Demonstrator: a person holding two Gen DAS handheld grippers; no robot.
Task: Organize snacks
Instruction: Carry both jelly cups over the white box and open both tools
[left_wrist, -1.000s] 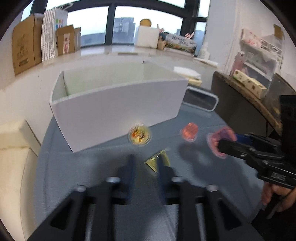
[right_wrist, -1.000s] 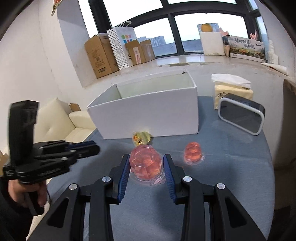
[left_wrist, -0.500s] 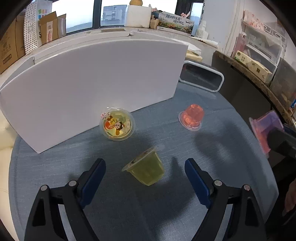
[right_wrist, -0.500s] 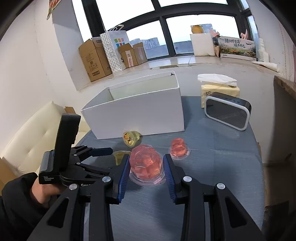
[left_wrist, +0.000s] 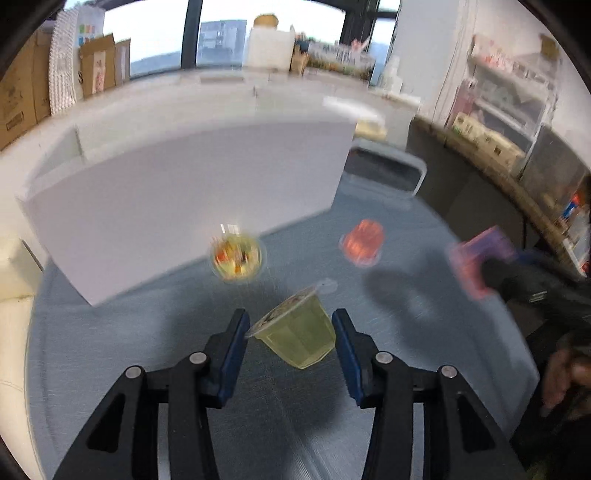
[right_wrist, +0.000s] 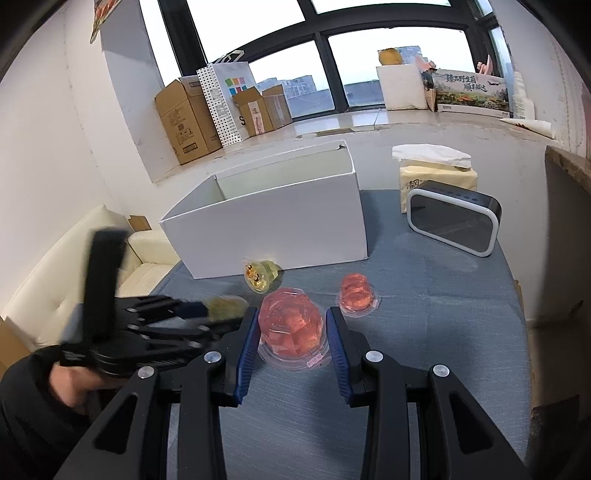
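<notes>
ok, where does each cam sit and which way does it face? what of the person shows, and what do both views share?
Left wrist: on the left tool, angled down at the table; its jaws are closing around the green jelly cup. The right tool and a hand show at right.
Right wrist: on the right tool, facing the window, shut on the big red jelly cup. The left tool, hand and dark sleeve show at left.
Shared: white box, small red jelly cup, cartoon-lid jelly cup, speaker.
</notes>
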